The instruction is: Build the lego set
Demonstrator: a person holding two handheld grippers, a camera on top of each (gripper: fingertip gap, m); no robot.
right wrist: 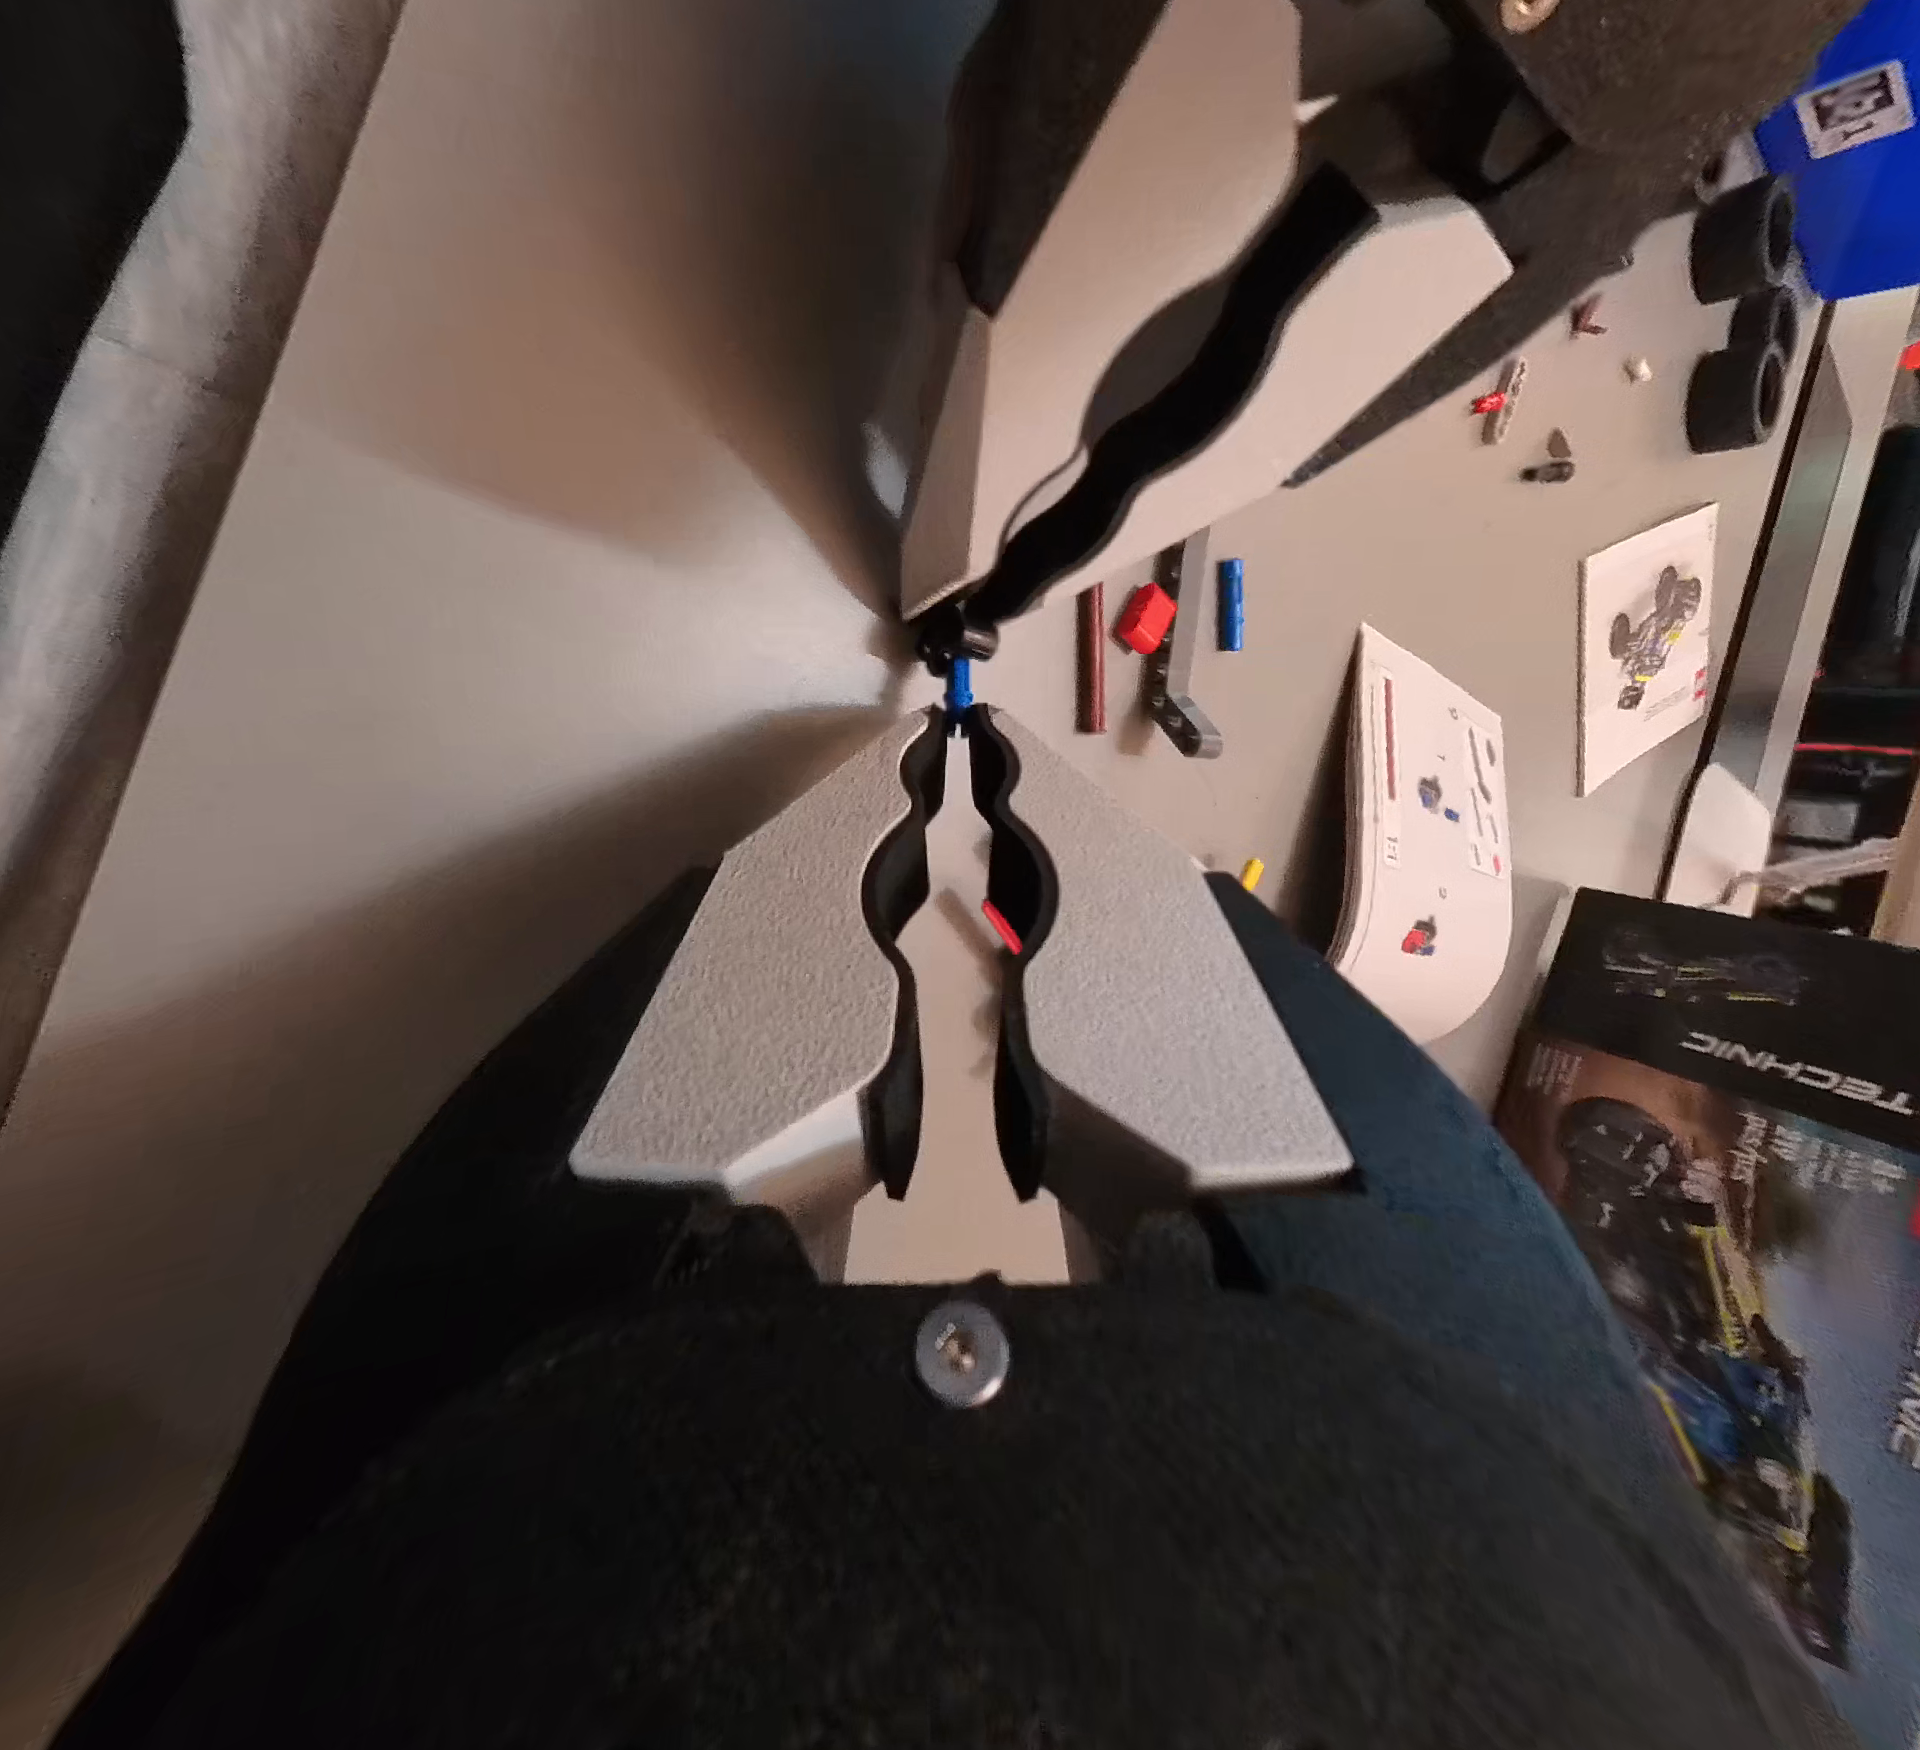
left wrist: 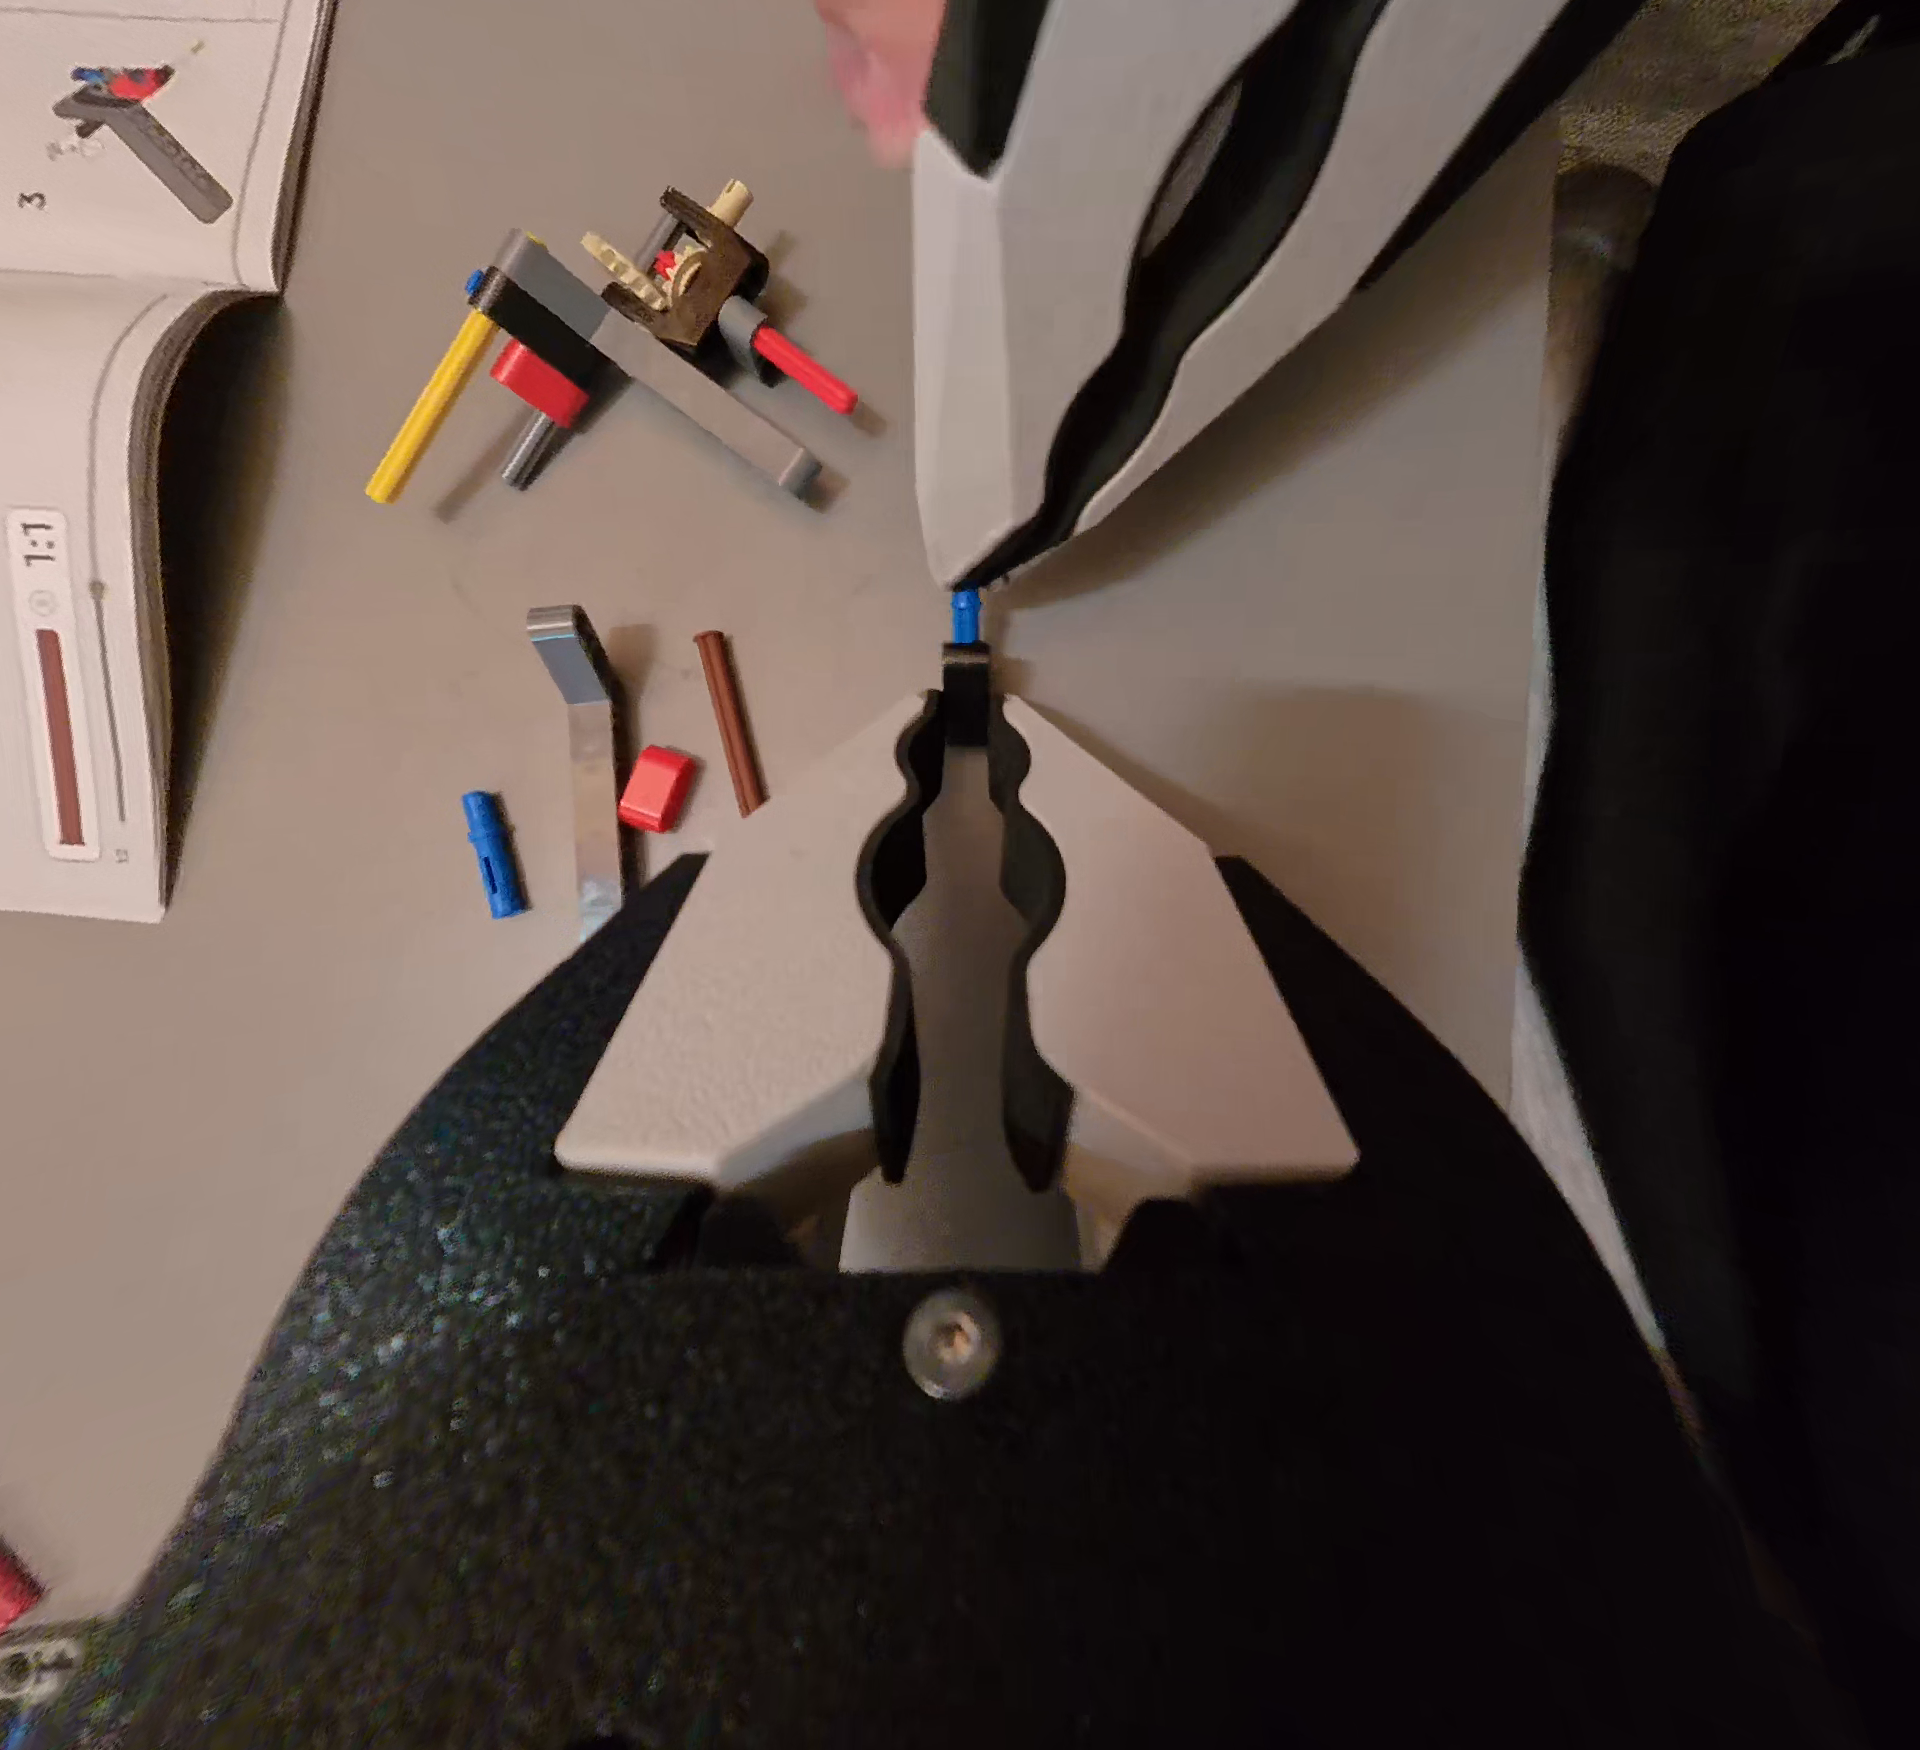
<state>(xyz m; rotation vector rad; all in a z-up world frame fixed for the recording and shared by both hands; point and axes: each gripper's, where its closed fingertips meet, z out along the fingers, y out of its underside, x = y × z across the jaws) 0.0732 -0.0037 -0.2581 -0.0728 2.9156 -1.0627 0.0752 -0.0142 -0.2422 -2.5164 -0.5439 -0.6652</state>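
My left gripper (left wrist: 964, 711) is shut on a small black connector (left wrist: 964, 687). My right gripper (right wrist: 961, 718) is shut on a short blue pin (right wrist: 958, 682). The two grippers meet tip to tip above the grey table, and the pin's free end touches the black connector (right wrist: 951, 635). In the left wrist view the right gripper (left wrist: 974, 576) comes in from the top with the blue pin (left wrist: 964, 622). In the right wrist view the left gripper (right wrist: 951, 625) comes in from the upper right. A part-built assembly (left wrist: 623, 329) with a yellow axle lies on the table.
Loose on the table are a second blue pin (left wrist: 494, 853), a bent grey beam (left wrist: 582, 713), a red piece (left wrist: 655, 786) and a brown axle (left wrist: 730, 724). An open instruction booklet (left wrist: 135, 142) lies at the left. The set's box (right wrist: 1714, 1233), black tyres (right wrist: 1745, 318) and small parts lie beyond. Both grippers' tips are close together, under 4 cm apart. The brown axle (left wrist: 730, 724) is about 4 cm from my left fingertips. It turns up in the right wrist view (right wrist: 1096, 653) as well.
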